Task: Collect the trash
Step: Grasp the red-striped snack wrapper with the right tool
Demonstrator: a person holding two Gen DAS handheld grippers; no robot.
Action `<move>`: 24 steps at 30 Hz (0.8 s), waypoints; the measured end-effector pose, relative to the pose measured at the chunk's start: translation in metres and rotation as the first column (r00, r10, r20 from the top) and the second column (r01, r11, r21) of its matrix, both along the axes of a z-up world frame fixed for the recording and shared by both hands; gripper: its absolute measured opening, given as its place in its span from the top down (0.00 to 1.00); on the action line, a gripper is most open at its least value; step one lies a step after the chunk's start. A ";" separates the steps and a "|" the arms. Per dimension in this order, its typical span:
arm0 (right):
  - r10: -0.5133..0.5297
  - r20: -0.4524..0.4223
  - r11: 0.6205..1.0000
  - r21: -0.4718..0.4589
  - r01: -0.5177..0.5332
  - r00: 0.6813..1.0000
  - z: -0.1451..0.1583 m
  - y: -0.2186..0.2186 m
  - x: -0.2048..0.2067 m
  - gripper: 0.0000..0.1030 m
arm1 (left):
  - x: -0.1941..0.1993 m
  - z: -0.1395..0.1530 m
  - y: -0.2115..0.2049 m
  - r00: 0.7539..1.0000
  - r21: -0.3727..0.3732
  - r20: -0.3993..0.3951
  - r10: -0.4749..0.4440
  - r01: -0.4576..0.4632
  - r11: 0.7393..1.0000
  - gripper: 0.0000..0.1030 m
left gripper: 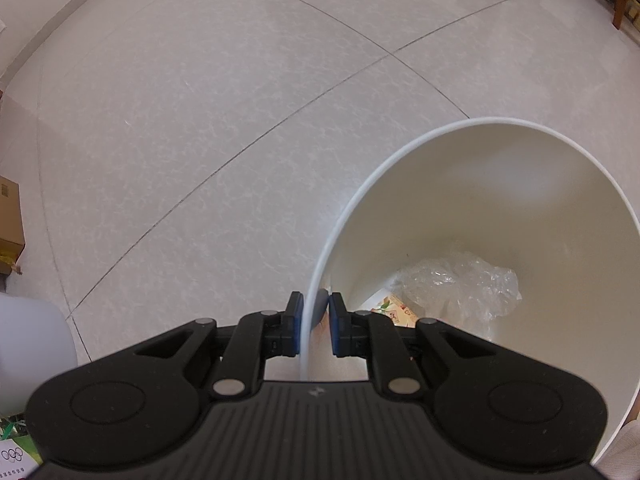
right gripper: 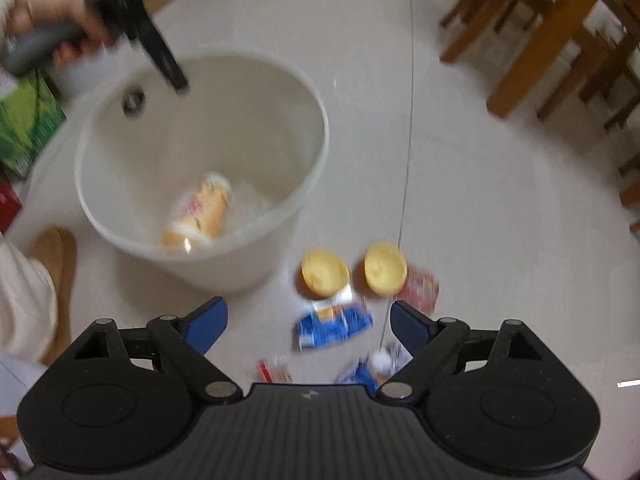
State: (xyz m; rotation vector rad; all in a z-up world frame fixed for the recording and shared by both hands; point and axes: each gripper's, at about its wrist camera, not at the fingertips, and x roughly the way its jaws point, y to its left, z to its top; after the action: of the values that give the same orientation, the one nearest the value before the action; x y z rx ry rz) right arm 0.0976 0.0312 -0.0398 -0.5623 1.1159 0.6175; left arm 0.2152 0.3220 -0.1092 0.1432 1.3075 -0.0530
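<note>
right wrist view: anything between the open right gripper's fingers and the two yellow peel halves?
Yes. In the right wrist view a blue wrapper lies on the floor between the right gripper and the two yellow peel halves, which are just beyond it, right of the white bin.

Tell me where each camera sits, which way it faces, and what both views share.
Left wrist: on the left gripper, facing steeply down; jaws shut on the white bin rim, plastic wrap inside.
Right wrist: on the right gripper, facing down at floor litter: blue wrapper, two yellow halves; jaws open, nothing between. The person's hand shows, blurred.
Shared: the bin and tiled floor.
</note>
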 end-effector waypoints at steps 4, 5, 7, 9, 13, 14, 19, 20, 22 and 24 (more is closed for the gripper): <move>-0.018 -0.089 0.999 -0.038 0.014 0.996 -0.054 -0.010 -0.012 0.11 | 0.003 0.000 0.001 1.000 -0.003 -0.009 -0.002 0.002 1.000 0.89; -0.016 -0.109 0.999 -0.048 0.011 0.994 -0.067 -0.011 -0.015 0.11 | 0.003 0.000 0.001 1.000 -0.005 -0.011 0.000 0.000 1.000 0.89; 0.006 -0.145 0.997 -0.075 -0.017 0.989 -0.096 -0.010 -0.023 0.11 | 0.004 0.000 0.001 1.000 -0.008 -0.015 0.001 -0.001 1.000 0.89; 0.034 -0.161 0.993 -0.108 -0.052 0.986 -0.125 -0.006 -0.031 0.11 | 0.005 0.000 0.002 1.000 -0.012 -0.018 0.002 -0.003 1.000 0.90; 0.055 -0.200 0.984 -0.157 -0.088 0.978 -0.180 -0.003 -0.041 0.11 | 0.007 -0.001 0.003 1.000 -0.013 -0.028 0.001 -0.001 1.000 0.90; 0.057 -0.206 0.982 -0.167 -0.093 0.977 -0.192 -0.003 -0.043 0.11 | 0.006 -0.002 0.003 1.000 -0.015 -0.030 0.002 -0.003 1.000 0.90; 0.056 -0.221 0.975 -0.199 -0.101 0.974 -0.237 -0.003 -0.041 0.11 | 0.009 -0.004 0.006 0.999 -0.036 -0.048 0.017 -0.019 0.999 0.91; 0.061 -0.220 0.972 -0.207 -0.108 0.973 -0.245 -0.002 -0.042 0.11 | 0.010 -0.004 0.006 0.998 -0.040 -0.053 0.020 -0.022 0.999 0.91; 0.075 -0.220 0.966 -0.226 -0.126 0.973 -0.260 0.000 -0.045 0.11 | 0.010 -0.005 0.007 0.998 -0.046 -0.058 0.024 -0.026 0.999 0.91; 0.088 -0.227 0.964 -0.226 -0.140 0.970 -0.269 0.001 -0.047 0.11 | 0.010 -0.004 0.007 0.998 -0.046 -0.061 0.023 -0.026 0.999 0.91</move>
State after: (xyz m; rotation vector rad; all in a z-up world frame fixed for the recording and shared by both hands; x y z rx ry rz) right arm 0.0509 0.0323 -0.3093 -0.7874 1.3812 0.6585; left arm 0.2253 0.3286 -0.1137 0.0865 1.3668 -0.0674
